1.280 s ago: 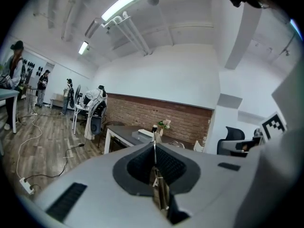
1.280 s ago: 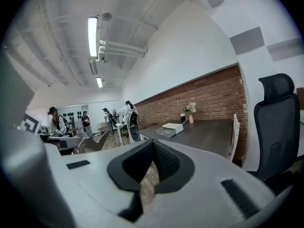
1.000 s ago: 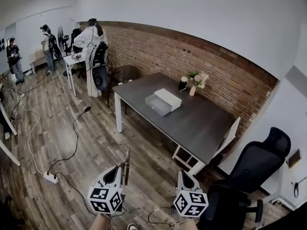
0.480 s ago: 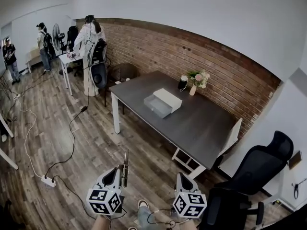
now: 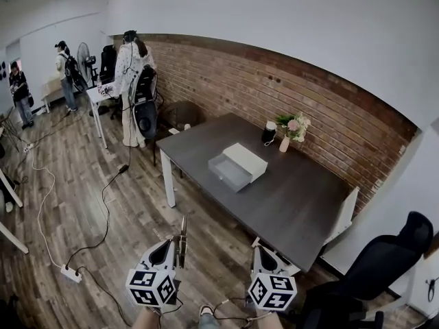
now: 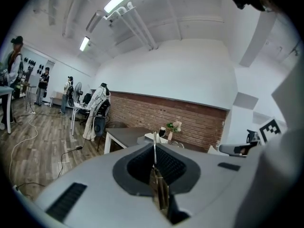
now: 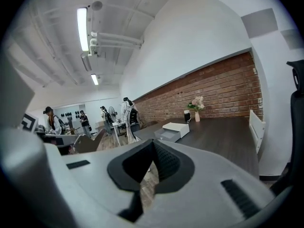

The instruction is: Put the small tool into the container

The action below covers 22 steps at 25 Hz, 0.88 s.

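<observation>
1 small tool — tip toward table

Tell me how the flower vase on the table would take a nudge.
The vase looks narrow under a wider bouquet, so it would probably tip rather than slide. It appears pale and hard, perhaps ceramic, so likely breakable.

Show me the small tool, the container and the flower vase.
small tool (image 5: 182, 235): head view, middle of its shaft.
container (image 5: 245, 160): head view, white top.
flower vase (image 5: 284, 144): head view, vase body.
</observation>
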### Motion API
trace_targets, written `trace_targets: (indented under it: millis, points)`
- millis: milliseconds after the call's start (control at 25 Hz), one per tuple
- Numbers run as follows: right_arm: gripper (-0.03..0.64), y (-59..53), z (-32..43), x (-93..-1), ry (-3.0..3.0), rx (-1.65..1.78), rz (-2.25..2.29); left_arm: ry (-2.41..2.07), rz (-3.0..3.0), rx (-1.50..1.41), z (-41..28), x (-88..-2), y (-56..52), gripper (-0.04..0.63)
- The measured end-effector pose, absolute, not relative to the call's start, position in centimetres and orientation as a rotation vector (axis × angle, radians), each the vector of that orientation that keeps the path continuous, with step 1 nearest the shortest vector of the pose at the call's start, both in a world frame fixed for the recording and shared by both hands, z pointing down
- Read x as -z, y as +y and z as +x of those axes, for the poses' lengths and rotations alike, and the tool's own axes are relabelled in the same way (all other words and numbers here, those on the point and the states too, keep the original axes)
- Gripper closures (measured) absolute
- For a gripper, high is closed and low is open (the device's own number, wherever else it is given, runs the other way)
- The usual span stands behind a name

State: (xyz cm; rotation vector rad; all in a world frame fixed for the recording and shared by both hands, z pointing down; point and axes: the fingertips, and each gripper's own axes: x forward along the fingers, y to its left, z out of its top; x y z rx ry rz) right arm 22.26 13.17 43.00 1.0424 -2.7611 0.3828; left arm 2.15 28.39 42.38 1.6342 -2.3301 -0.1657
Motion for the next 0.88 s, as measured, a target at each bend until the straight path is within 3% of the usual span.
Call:
trace_targets:
  millis: [880]
  points:
    - [0.615,-6.0,13.7,-44.4,-2.755,-0.406,0.990,-2.346,1.609,0.147,-5.9,-43.2,10.2,0.588]
